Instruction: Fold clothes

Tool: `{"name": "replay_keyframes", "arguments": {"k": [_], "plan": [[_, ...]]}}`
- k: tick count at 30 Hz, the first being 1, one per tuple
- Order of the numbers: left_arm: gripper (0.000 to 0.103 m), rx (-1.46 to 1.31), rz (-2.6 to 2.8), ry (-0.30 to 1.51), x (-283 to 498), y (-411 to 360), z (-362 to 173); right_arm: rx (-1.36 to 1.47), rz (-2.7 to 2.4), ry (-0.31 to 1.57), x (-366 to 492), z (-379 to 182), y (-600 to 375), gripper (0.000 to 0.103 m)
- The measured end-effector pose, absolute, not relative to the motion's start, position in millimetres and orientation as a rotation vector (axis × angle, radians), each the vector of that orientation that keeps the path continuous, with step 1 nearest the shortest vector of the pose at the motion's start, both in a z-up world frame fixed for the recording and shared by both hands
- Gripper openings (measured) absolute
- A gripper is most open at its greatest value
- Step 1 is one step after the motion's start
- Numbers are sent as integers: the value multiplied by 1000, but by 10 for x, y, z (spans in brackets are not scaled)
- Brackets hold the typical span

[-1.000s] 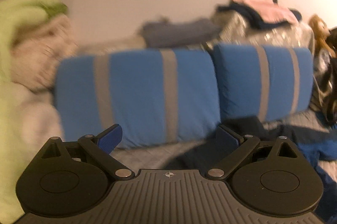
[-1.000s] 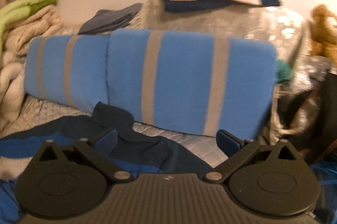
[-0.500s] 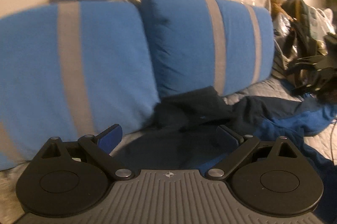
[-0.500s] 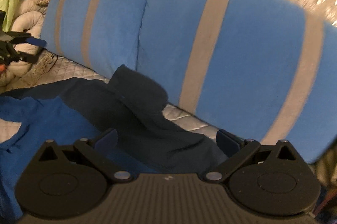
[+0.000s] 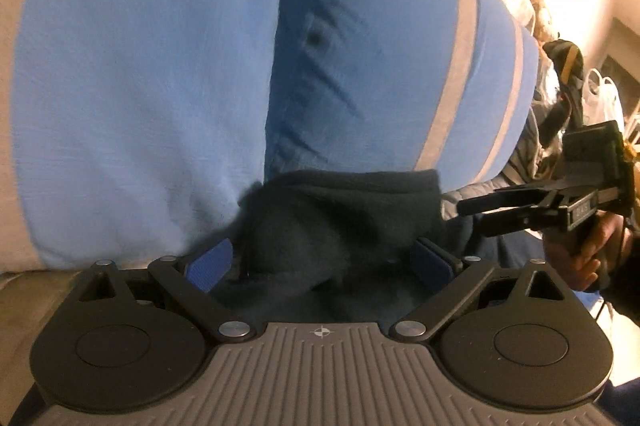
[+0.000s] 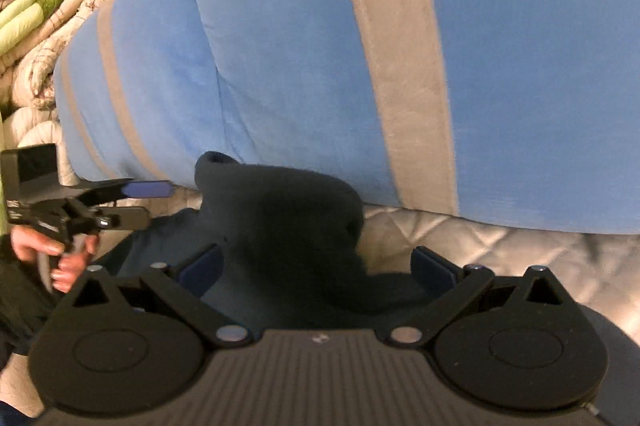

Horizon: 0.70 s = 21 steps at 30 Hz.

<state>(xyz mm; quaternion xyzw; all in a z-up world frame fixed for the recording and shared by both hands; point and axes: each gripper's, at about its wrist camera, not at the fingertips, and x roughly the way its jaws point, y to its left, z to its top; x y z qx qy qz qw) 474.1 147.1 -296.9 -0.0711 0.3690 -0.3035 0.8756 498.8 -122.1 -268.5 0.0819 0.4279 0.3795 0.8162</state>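
Observation:
A dark navy garment (image 5: 340, 218) lies bunched on the bed against the blue pillows; it also shows in the right wrist view (image 6: 288, 218). My left gripper (image 5: 320, 262) is open, its blue pads either side of the dark cloth. My right gripper (image 6: 316, 266) is open too, straddling the raised fold of the same garment. The right gripper shows from the side in the left wrist view (image 5: 476, 210), and the left gripper in the right wrist view (image 6: 148, 202).
Two blue pillows with grey stripes (image 5: 160, 86) (image 6: 320, 46) stand right behind the garment. A quilted grey bed cover (image 6: 500, 250) lies below. Folded beige and green blankets (image 6: 44, 26) are piled at the left. Bags and clutter (image 5: 568, 74) sit at the right.
Both grippers have moved forward and down to the dark garment at the foot of the pillows. Each now has the cloth between its open fingers. Each gripper has come into the other's view.

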Motion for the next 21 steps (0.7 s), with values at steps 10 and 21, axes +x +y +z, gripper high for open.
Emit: {"name": "replay_keyframes", "arguments": {"k": [10, 21], "plan": [[96, -386, -739, 880, 5319, 1639, -3447, 356, 874, 1013, 5382, -3130, -971, 101], [15, -232, -700, 755, 4944, 1403, -3003, 363, 853, 887, 5159, -2912, -940, 24]]}}
